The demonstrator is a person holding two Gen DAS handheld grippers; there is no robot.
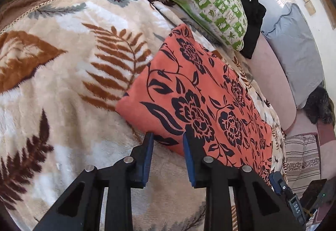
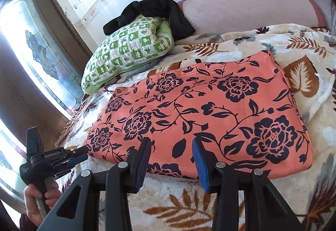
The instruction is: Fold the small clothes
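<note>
While the cloth point(image 2: 199, 109) lies folded flat on the blanket point(image 1: 63, 83), both grippers point(image 1: 168, 136) point(image 2: 171, 142) hang unclenched, empty; we should pinch one edge squarely.

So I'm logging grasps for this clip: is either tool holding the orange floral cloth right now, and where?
Nothing is held. The left tool and right tool both show empty gaps above the folded orange floral cloth.

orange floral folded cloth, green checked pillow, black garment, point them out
orange floral folded cloth point(image 2: 210, 109), right wrist view, middle of its top face
green checked pillow point(image 2: 128, 52), right wrist view, centre of its cover
black garment point(image 2: 159, 10), right wrist view, crumpled middle
</note>
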